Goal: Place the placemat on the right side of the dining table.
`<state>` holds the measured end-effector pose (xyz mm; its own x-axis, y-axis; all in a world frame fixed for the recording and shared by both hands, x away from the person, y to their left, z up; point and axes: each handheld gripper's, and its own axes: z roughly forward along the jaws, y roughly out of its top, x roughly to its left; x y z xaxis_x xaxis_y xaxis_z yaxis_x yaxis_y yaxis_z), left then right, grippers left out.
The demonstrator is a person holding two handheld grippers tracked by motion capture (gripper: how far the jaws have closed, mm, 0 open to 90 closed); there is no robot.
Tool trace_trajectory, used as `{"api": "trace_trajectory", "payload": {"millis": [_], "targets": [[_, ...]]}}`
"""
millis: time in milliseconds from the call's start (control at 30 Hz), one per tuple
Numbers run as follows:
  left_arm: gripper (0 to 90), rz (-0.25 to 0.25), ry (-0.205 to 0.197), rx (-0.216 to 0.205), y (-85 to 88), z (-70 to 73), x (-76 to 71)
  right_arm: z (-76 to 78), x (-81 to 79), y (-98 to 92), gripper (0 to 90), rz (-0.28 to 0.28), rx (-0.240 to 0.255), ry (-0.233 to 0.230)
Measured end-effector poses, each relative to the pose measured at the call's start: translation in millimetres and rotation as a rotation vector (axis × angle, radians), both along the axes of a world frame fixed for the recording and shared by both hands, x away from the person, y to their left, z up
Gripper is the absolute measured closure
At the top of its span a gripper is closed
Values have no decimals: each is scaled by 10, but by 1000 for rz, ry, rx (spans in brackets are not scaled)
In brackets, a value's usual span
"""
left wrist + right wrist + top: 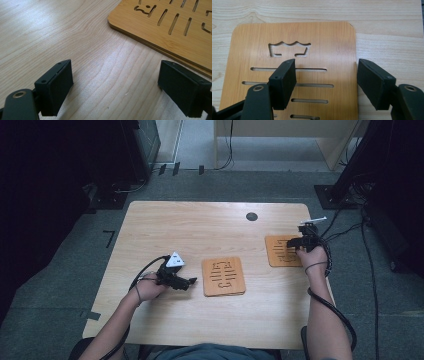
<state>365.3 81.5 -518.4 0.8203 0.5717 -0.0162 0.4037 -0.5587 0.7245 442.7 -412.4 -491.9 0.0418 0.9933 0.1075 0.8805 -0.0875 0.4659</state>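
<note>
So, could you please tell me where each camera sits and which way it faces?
High view: above the person's side, looking down on the table; both forearms, left gripper, right gripper.
Left gripper view: on the left gripper, open, over bare table beside the middle board.
Right gripper view: on the right gripper, open, straddling the right board's edge.
Shared: both boards also appear from above.
</note>
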Motion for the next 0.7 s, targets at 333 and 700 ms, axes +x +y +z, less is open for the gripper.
{"api": "trace_trajectory", "payload": {"millis": [333,700], "targets": [[118,0,0,0,0,0,0,-8,-13,93,294,38,-24,-3],[118,0,1,-3,1,-1,2,-5,-50,142,223,81,-4,-2]]}}
